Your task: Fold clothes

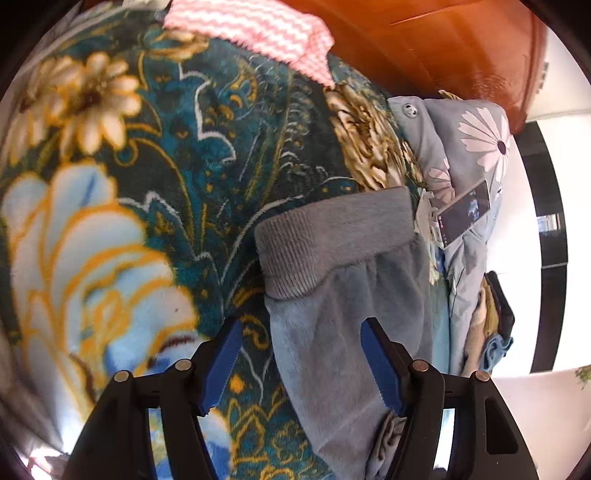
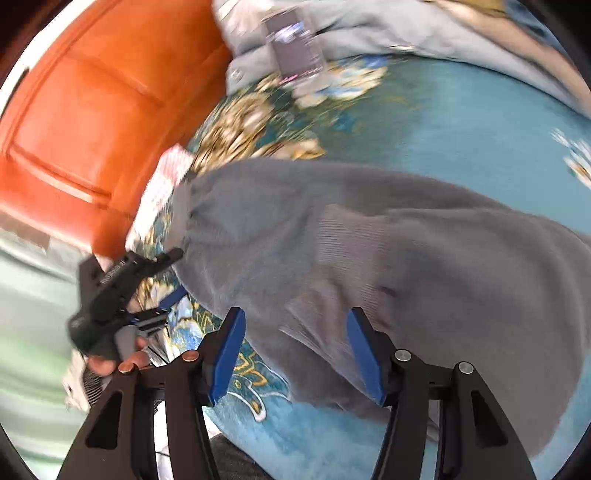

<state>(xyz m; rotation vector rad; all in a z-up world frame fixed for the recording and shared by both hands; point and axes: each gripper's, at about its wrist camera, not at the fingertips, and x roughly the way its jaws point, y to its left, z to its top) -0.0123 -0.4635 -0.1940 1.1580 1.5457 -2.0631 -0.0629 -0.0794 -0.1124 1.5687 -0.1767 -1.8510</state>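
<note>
A grey fleece garment (image 1: 343, 280) with a ribbed cuff (image 1: 332, 240) lies on a teal floral blanket (image 1: 177, 155). My left gripper (image 1: 301, 363) is open, its blue pads on either side of the garment's lower part, just above it. In the right wrist view the same grey garment (image 2: 388, 258) spreads across the blanket (image 2: 424, 122). My right gripper (image 2: 295, 354) is open over the garment's near edge. The left gripper (image 2: 140, 288) also shows in the right wrist view at the garment's left end, held by a hand.
A pink and white zigzag cloth (image 1: 255, 33) lies at the blanket's far edge. A phone (image 1: 463, 212) rests on a grey flowered pillow (image 1: 476, 147). An orange-brown wooden headboard (image 2: 92, 122) stands behind. More clothes (image 1: 491, 332) are piled at the right.
</note>
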